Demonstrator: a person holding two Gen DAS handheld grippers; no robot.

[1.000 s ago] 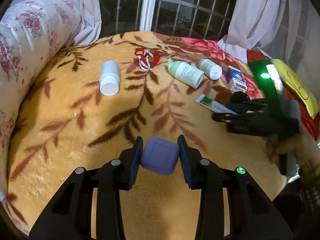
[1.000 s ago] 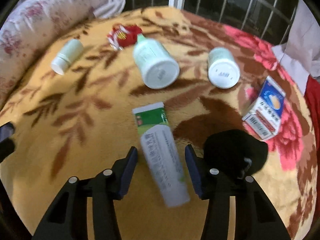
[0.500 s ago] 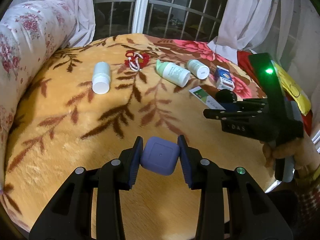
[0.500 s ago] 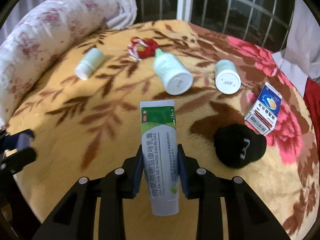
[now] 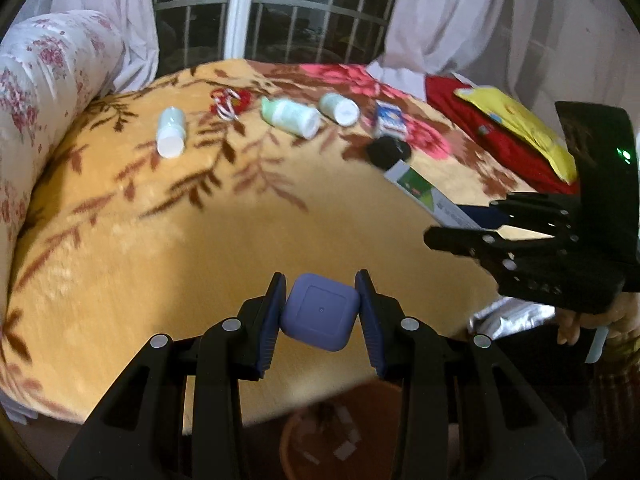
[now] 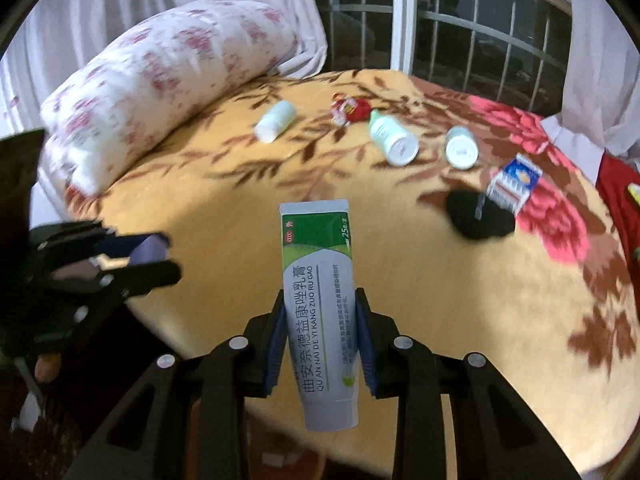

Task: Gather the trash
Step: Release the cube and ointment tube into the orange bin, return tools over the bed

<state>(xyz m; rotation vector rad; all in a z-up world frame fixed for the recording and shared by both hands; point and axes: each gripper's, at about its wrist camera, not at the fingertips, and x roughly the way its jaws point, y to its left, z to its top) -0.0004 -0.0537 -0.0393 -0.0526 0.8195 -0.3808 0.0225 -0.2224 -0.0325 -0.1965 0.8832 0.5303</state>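
Left wrist: bottles (image 5: pixel 291 117), black lump (image 5: pixel 387 152) on blanket (image 5: pixel 120 240).

- The left gripper (image 5: pixel 321 312) points downward, its blue-padded fingers (image 5: pixel 274 316) clamped on a purple case (image 5: pixel 319 311).
- The right gripper (image 6: pixel 321 340) tilts downward, fingers (image 6: pixel 364 344) pressed against a cream tube (image 6: pixel 320 312).

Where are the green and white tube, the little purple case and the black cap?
green and white tube (image 6: pixel 320 300), right wrist view, middle of its printed body.
purple case (image 5: pixel 320 311), left wrist view, its square face.
black cap (image 6: pixel 478 216), right wrist view, its top.
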